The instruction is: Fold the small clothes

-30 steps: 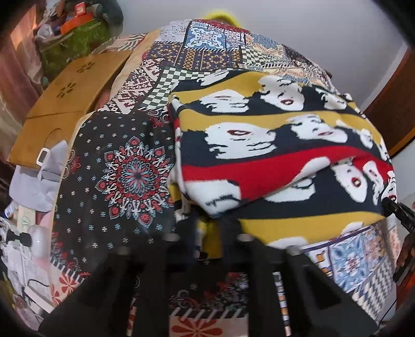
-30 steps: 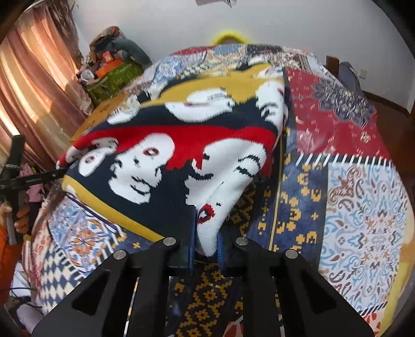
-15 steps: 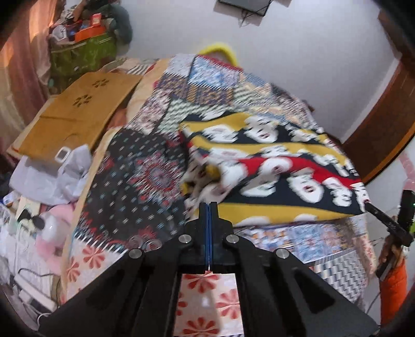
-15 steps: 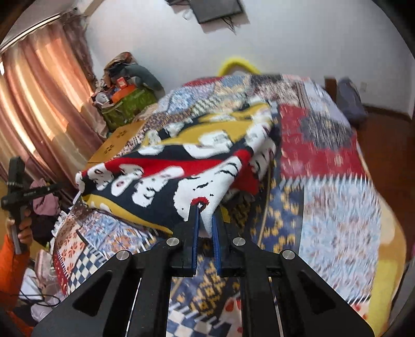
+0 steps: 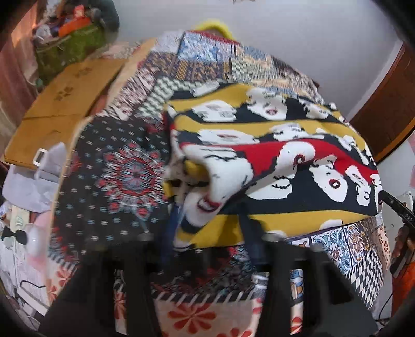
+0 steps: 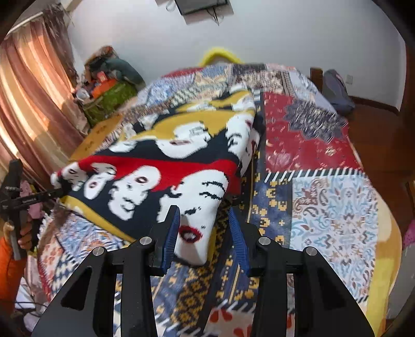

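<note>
Both claws parted at the near corners of the knit garment on the bed.

Knit garment (image 6: 166,166) with face print in red, black, yellow and white lies folded on the patchwork bedspread (image 6: 334,207), just ahead of both claws. Right claw (image 6: 205,233): jaws have just been opening and stand apart, the garment's near corner between the blue pads (image 6: 171,233) with a gap on the right side, not pinched. Left claw (image 5: 207,233): blurred, jaws have just been opening and stand apart, the bunched corner of the garment (image 5: 259,166) hanging just ahead between them; contact can't be told. Left of the left claw, a wooden board (image 5: 59,109) beside the bed. Beyond the right claw, a curtain (image 6: 28,103) at far left and a wall-mounted screen (image 6: 202,5) above.
</note>
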The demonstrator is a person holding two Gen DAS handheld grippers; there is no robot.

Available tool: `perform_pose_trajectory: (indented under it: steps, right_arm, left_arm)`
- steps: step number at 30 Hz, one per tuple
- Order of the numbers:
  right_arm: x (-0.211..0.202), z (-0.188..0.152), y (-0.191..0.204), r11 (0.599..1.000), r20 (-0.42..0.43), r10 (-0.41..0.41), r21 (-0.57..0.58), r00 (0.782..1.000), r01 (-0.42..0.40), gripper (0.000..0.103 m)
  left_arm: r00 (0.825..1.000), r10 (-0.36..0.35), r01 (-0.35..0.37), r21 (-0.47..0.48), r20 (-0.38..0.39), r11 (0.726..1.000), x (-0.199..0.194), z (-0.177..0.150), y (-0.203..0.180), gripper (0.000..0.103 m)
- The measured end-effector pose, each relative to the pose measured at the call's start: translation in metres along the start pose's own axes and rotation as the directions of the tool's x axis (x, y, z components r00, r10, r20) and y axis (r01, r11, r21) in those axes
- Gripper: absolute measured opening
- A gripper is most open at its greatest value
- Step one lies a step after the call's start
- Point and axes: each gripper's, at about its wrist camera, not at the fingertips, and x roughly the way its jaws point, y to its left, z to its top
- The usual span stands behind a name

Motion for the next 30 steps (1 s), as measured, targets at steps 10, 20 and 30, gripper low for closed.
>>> perform_pose_trajectory:
  steps: [10,20,30]
  right_arm:
    - [-0.036,0.016,0.004,0.986,0.064,0.165,-0.002,0.984,-0.165,0.009]
    - [-0.01,-0.019,-0.012,0.998,-0.036,0.051,0.023,0.998,-0.05,0.008]
    - [-0.01,-0.019,-0.007,0.999,-0.016,0.03,0.029,0.999,-0.029,0.04]
  left_arm:
    - [0.987,-0.134,0.136,-0.018,0.092,0.991,-0.072,-0.008,0.002,0.004]
    - [0.998,-0.054,0.056,-0.148,0.02,0.987,-0.058,-0.04,0.044,0.001]
    - [0.996,-0.085,0.084,0.017,0.039,0.996,-0.038,-0.024,-0.004,0.059]
